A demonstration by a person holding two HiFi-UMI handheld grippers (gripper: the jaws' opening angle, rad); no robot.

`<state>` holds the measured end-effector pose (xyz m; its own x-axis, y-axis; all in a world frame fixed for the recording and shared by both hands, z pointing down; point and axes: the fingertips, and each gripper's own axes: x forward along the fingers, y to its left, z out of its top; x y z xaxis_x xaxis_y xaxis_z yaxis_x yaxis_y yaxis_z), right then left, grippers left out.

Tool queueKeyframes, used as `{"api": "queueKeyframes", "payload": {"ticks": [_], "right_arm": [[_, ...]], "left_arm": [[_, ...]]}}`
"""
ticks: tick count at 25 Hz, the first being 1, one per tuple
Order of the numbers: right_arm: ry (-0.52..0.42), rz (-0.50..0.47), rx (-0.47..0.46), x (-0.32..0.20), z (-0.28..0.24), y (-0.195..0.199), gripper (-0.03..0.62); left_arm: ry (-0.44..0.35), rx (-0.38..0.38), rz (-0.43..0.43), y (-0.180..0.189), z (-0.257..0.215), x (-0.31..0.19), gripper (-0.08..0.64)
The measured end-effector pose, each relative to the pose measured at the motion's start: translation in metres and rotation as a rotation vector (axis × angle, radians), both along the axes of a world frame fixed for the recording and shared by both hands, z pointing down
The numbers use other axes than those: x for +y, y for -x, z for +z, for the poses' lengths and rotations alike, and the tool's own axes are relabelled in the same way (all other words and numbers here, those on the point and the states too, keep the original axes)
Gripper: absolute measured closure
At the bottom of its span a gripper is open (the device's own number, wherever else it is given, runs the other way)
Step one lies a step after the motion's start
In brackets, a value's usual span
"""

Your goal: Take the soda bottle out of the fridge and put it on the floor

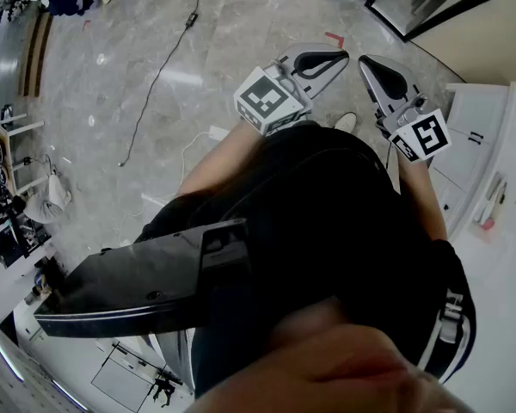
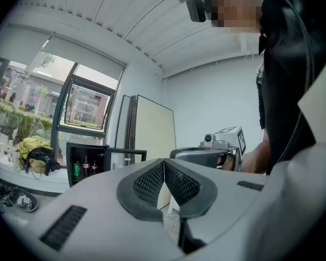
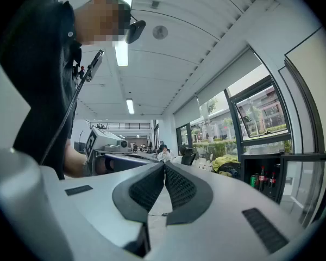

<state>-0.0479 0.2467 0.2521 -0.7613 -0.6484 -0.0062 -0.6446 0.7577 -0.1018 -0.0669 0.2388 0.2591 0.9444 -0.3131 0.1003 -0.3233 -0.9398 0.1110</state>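
Note:
A small black fridge (image 2: 88, 165) stands open far off by the window in the left gripper view. On its shelf are a green can (image 2: 76, 171) and two dark soda bottles (image 2: 86, 166) with red labels. The right gripper view shows the same fridge (image 3: 267, 179) and bottles (image 3: 262, 179) at the right. My left gripper (image 2: 164, 163) is shut and holds nothing. The right gripper (image 3: 164, 165) is also shut and holds nothing. In the head view both grippers, left (image 1: 342, 57) and right (image 1: 365, 61), are held side by side in front of the person's body, far from the fridge.
Grey marble floor (image 1: 198, 50) with a black cable (image 1: 159, 76) lies below. A white cabinet (image 1: 486, 153) stands at the right. A black device (image 1: 138, 286) juts out at the lower left. Clothes (image 2: 38, 151) lie piled on the window ledge, and shoes (image 2: 16, 200) are on the floor.

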Motion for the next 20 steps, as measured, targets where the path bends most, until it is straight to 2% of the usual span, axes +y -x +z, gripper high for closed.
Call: {"api": "queueKeyframes", "payload": {"ticks": [13, 20], "right_arm": [[-0.013, 0.047, -0.016, -0.011, -0.001, -0.017, 0.578], [-0.036, 0.026, -0.019, -0.010, 0.002, -0.036, 0.580]], "left_arm": [[-0.006, 0.016, -0.006, -0.007, -0.001, -0.011, 0.555], [-0.006, 0.020, -0.022, -0.019, 0.003, -0.017, 0.555]]}}
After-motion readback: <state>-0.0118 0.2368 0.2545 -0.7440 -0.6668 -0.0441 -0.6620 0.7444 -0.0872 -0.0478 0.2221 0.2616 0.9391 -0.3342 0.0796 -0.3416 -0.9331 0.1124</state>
